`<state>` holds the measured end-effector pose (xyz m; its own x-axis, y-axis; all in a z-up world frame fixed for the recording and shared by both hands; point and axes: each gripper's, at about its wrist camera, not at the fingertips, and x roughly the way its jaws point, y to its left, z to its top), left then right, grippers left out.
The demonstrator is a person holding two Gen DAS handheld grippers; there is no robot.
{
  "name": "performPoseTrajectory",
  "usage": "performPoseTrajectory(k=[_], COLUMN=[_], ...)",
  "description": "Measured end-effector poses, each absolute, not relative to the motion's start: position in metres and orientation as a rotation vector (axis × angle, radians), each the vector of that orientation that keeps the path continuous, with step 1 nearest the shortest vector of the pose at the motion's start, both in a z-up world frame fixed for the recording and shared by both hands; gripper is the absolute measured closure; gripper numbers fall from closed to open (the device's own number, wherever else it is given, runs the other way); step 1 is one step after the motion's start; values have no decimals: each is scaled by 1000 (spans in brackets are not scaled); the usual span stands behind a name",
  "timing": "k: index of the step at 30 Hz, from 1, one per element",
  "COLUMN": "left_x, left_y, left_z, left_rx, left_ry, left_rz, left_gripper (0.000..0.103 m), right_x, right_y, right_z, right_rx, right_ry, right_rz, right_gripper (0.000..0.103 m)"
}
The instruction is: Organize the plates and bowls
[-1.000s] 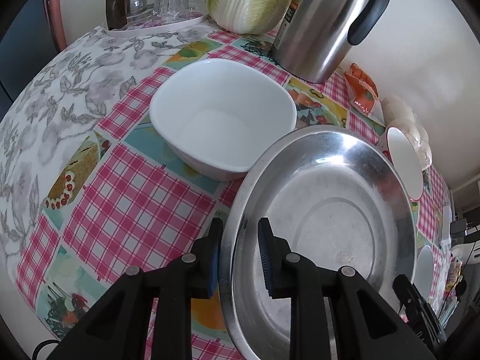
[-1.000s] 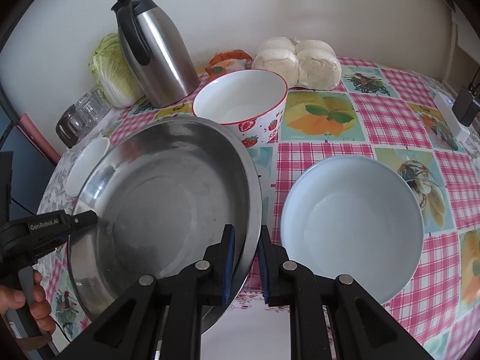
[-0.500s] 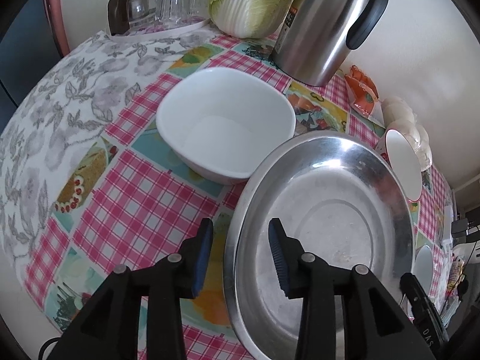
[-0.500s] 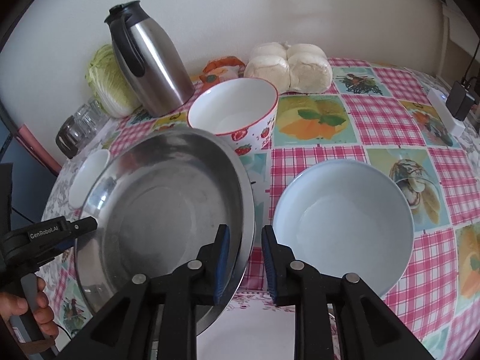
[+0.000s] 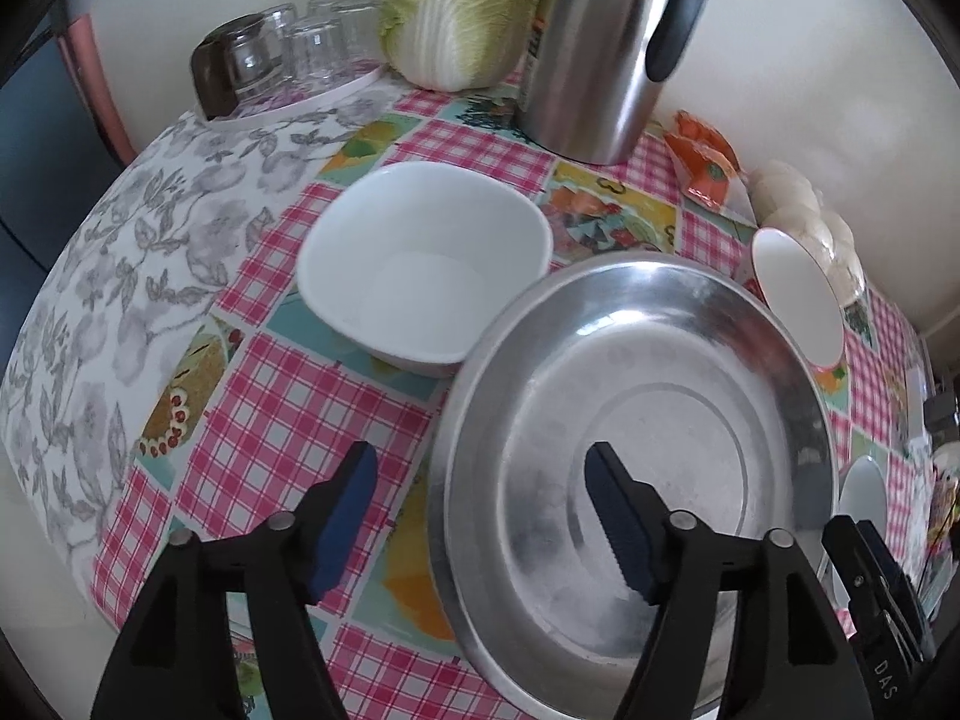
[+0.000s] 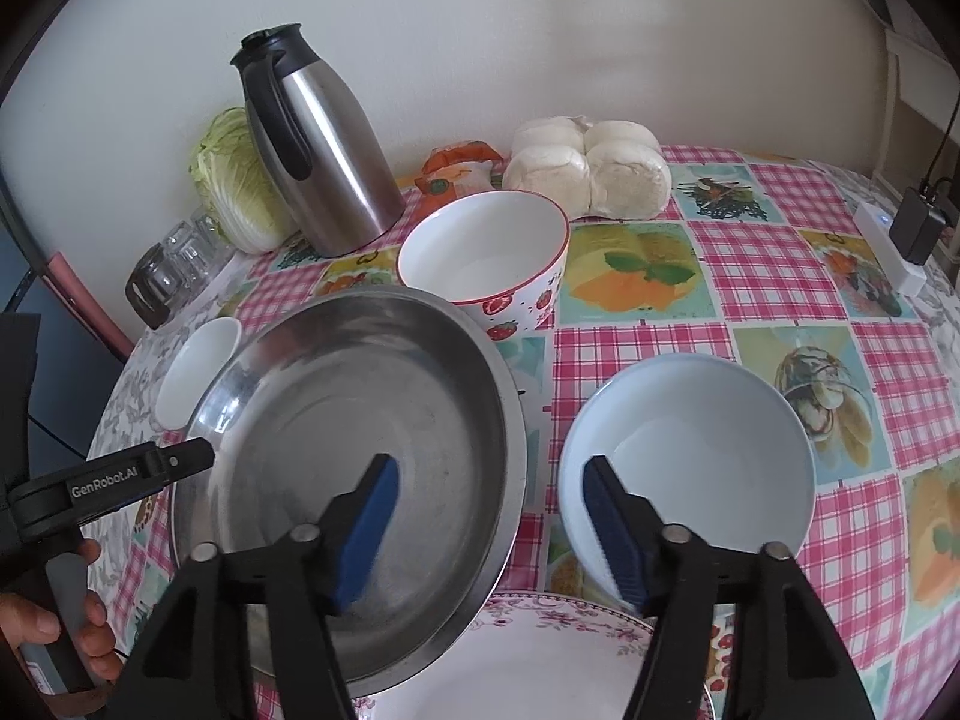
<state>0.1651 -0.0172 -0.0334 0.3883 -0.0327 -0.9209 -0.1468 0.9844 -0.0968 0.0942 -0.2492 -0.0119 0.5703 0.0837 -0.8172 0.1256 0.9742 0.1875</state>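
Note:
A large steel plate [image 5: 636, 456] lies on the checked tablecloth; it also shows in the right wrist view [image 6: 360, 450]. My left gripper [image 5: 480, 510] is open, its fingers straddling the plate's left rim. My right gripper [image 6: 489, 522] is open over the plate's right rim. A square white bowl [image 5: 426, 264] sits left of the plate. A strawberry-print bowl [image 6: 486, 258] stands behind it. A pale blue bowl [image 6: 690, 462] sits to its right. A floral plate [image 6: 540, 660] lies at the front edge.
A steel thermos jug [image 6: 318, 150], a cabbage [image 5: 462, 6], upturned glasses on a tray [image 5: 288, 54], an orange packet [image 5: 702, 162] and bagged buns [image 6: 588, 174] line the wall. A white power strip with a charger [image 6: 894, 240] lies at the right.
Both grippers have let go of the steel plate's rims and opened wide. The plate now rests on the table. Both grippers have pulled back a little.

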Motion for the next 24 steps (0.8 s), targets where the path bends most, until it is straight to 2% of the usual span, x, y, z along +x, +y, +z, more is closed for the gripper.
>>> performPoseTrajectory(k=[4, 9, 13, 15, 16, 17, 18, 24], left_x=[166, 166, 165, 165, 165, 165, 165, 162], left_y=[-26, -31, -33, -34, -34, -35, -35, -31], left_z=[-33, -31, -29, -29, -29, -29, -29, -23], left_rx=[-123, -95, -76, -70, -67, -65, -66, -107], left_ry=[1169, 1162, 1145, 1141, 1141, 1141, 1138, 1106], left_rz=[60, 55, 63, 70, 72, 73, 74, 78], left_gripper=[18, 17, 17, 16, 13, 5, 4, 3], right_x=[95, 96, 95, 95, 95, 94, 94, 94], right_y=[-248, -249, -247, -247, -246, -246, -246, -249], right_z=[-14, -16, -17, -17, -17, -17, -17, -17], right_rx=[228, 229, 213, 204, 201, 198, 194, 185], right_ry=[974, 981, 981, 980, 980, 980, 980, 976], right_rz=[-24, -23, -22, -22, -22, -22, -25, -40], right_gripper=[18, 11, 1, 0, 0, 0, 0, 0])
